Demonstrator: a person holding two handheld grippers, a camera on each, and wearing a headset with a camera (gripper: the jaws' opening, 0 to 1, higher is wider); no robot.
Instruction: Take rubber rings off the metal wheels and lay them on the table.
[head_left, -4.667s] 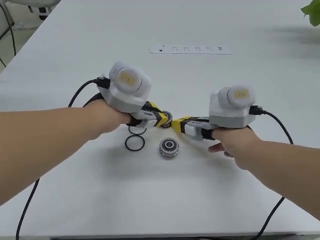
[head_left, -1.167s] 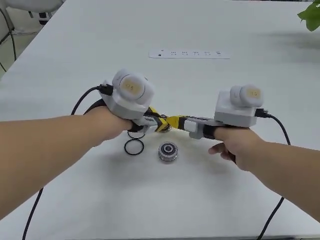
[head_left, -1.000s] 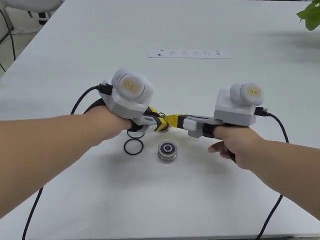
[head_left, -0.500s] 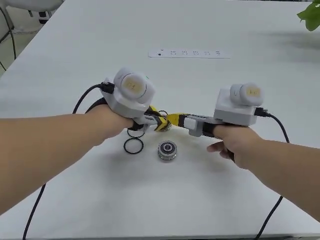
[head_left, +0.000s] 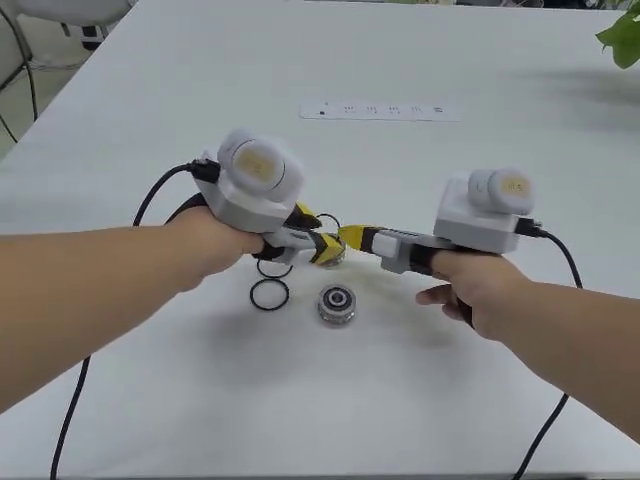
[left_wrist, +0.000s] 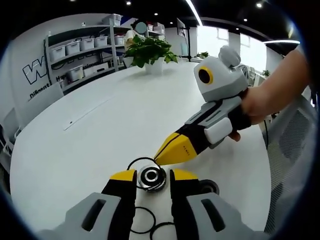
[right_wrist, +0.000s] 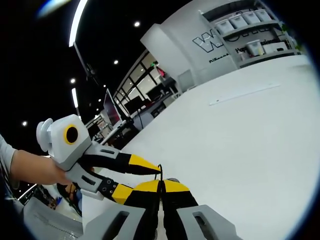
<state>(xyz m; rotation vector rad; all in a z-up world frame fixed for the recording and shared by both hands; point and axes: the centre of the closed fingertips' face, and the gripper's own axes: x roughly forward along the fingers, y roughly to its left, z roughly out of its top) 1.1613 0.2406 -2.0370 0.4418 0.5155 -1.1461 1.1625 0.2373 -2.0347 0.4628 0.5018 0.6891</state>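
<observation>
- Left gripper view: my left gripper (left_wrist: 153, 175) has its jaws narrowed onto a small silver metal wheel (left_wrist: 151, 179). A thin black rubber ring (left_wrist: 141, 159) loops off its rim.
- Right gripper view: my right gripper (right_wrist: 161, 185) has its jaws pinched flat together on that ring's strand.
- Head view: a second metal wheel (head_left: 337, 303) and a loose black ring (head_left: 269, 294) lie on the white table (head_left: 420, 380).
- Both hands are level, gripper tips meeting mid-table.

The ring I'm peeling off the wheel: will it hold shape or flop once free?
Likely floppy: the ring is a thin loop bowing off the wheel. Probably light; it may cling to the shut tips of the right gripper.
</observation>
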